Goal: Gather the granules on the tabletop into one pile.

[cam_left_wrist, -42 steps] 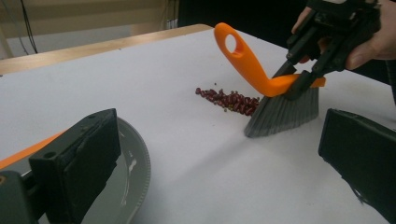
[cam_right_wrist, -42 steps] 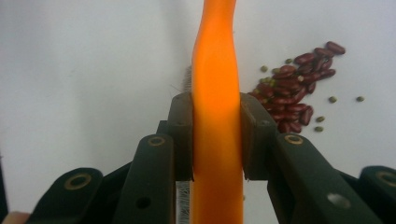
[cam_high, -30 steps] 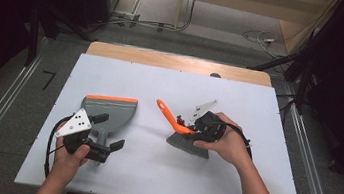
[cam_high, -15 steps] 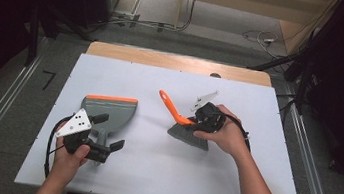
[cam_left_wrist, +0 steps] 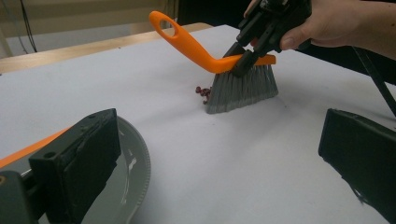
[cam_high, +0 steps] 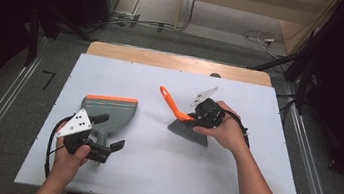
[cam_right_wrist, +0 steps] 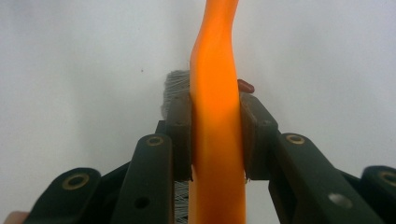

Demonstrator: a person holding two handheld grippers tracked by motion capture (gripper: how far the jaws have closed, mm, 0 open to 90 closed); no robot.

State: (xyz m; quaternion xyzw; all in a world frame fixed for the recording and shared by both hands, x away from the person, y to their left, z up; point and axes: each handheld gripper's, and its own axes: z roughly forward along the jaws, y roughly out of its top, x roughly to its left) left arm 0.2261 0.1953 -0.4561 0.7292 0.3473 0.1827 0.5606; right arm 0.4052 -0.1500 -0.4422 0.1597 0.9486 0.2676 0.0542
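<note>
the white table (cam_high: 159, 176) took up most of the room, with a strip of bare wood along its far edge and metal rails on the floor down both sides. the near half of the top lay open, and so did the wide stretch between the two hands.

the grey dustpan (cam_high: 108, 111) with its orange lip lay flat on the left half, mouth turned to the far side, well apart from the brush. the left gripper (cam_high: 102, 149) was held just on its near side, jaws spread wide and holding nothing.

right of centre, the right gripper (cam_high: 206, 115) was pinching the brush (cam_high: 187, 125) by its orange back, jaws pressed against both sides. its grey bristles stood on the table, and the looped orange handle slanted up and off to the far left.

a small heap of dark red bits (cam_left_wrist: 202, 91) lay touching the bristles on the handle side.
</note>
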